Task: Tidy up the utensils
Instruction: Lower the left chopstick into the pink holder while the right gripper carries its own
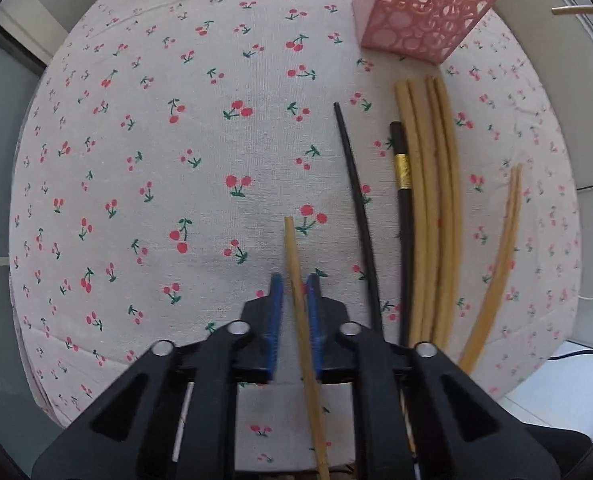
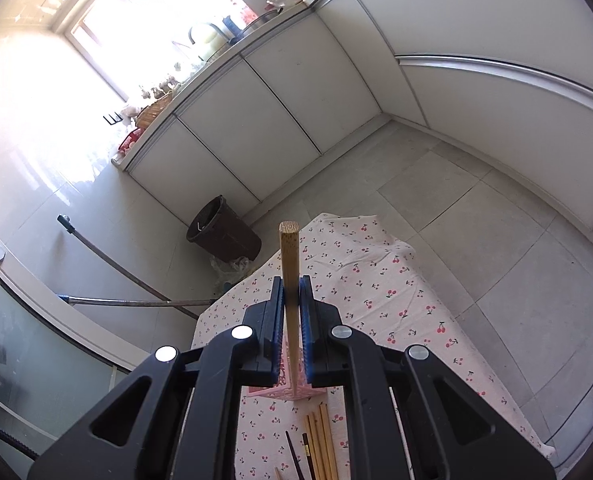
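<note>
Matt cherry-print cloth [image 1: 156, 140] covers the counter. Pale chopsticks [image 1: 428, 208] look like bare wood. The pink holder [image 1: 420, 8] is perforated plastic.

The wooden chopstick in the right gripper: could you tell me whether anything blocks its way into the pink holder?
Nothing visible does. The right gripper holds the wooden chopstick upright directly above the pink holder.
</note>
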Motion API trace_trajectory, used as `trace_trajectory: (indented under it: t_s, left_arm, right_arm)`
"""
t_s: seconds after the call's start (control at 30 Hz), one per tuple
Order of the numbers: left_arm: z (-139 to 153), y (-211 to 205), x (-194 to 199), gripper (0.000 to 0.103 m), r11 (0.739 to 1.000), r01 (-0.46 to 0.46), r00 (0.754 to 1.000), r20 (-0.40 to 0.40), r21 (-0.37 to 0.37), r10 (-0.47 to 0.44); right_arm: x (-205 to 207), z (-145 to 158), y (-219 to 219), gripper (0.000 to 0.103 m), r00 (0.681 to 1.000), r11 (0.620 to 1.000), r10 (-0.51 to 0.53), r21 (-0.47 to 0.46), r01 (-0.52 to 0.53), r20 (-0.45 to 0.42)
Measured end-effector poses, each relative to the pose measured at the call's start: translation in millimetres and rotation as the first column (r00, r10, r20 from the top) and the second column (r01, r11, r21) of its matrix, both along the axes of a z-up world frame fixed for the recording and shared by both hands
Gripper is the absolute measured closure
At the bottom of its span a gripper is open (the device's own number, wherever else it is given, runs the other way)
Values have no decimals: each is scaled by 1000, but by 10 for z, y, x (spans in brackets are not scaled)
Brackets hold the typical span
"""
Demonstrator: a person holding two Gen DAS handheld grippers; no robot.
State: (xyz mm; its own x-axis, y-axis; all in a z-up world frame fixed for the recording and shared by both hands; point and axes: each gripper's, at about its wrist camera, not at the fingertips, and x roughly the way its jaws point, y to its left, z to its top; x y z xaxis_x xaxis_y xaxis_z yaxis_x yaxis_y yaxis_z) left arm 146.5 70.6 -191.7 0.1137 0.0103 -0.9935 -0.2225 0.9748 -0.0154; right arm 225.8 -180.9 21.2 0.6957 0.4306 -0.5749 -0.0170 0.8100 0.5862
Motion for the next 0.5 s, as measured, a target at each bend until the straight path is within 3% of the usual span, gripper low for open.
trace_trajectory:
  t_s: [0.13, 0.23, 0.3, 0.37, 0.5]
  left_arm:
    - [25, 92, -62, 98, 998, -32, 999, 43, -46, 34]
    - [274, 305, -169, 99, 994, -59, 987, 145, -90, 72]
    - [558, 413, -259, 99, 991, -69, 965, 243, -117, 95]
    - [940, 551, -423, 99, 988, -81, 921, 368, -133, 125]
    - [1539, 589, -541, 99, 987, -96, 840, 522, -128, 149]
  right_arm:
    - [-15, 4, -9, 95, 1000, 1000, 1, 9, -1, -4]
    - [-50, 52, -26, 95, 1000, 1000, 0, 3, 0, 9]
    - [-78, 97, -49, 95, 1000, 1000, -4, -2, 4, 22]
    - [-100, 142, -70, 95, 999, 1000, -5, -3, 5, 33]
    - [-165, 240, -109, 95, 998, 1000, -8, 0, 8, 60]
